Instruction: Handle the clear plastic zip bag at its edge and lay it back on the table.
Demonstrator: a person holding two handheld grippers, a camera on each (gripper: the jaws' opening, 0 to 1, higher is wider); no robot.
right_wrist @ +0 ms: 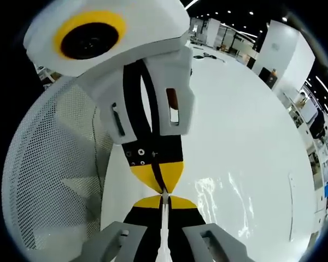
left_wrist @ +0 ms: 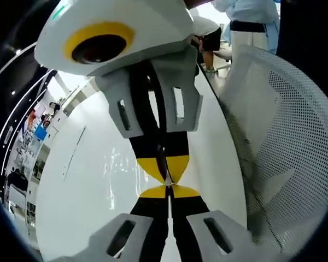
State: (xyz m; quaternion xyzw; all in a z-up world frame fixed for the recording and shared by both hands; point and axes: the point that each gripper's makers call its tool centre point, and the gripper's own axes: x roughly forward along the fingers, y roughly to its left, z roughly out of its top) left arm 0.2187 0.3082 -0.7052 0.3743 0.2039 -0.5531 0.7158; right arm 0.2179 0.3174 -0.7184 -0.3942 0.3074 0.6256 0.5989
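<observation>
1. Left gripper view: the left gripper [left_wrist: 168,192] rises from 6 o'clock with its jaws pressed together. A thin pale line sits in the seam, which I read as the bag's edge pinched there.
2. Same view: the right gripper [left_wrist: 165,170] comes down from 12 o'clock, jaws also closed. Its yellow tips meet the left's nose to nose, touching or nearly so.
3. The bag [left_wrist: 119,170] shows as faint clear glints spreading toward 9 o'clock from the tips, over the white table [left_wrist: 71,218]. I cannot tell whether its body hangs or already lies flat.
4. Right gripper view: the right gripper [right_wrist: 164,201] is at 6 o'clock, clamped on a thin white sliver. The left gripper [right_wrist: 163,184] is opposite, from 12 o'clock.
5. Here the bag [right_wrist: 225,191] glints toward 3 o'clock, on the table [right_wrist: 251,109] side. A mesh chair [right_wrist: 54,164] lies at 9 o'clock.
6. Key relation: both tongs hold one spot on the edge, and the bag's body trails sideways from it, away from the chair [left_wrist: 287,136]. Neither hand is nearer.
7. Judgement: the lay-down should lower toward the trailing side, so the sheet goes flat without folding under.
</observation>
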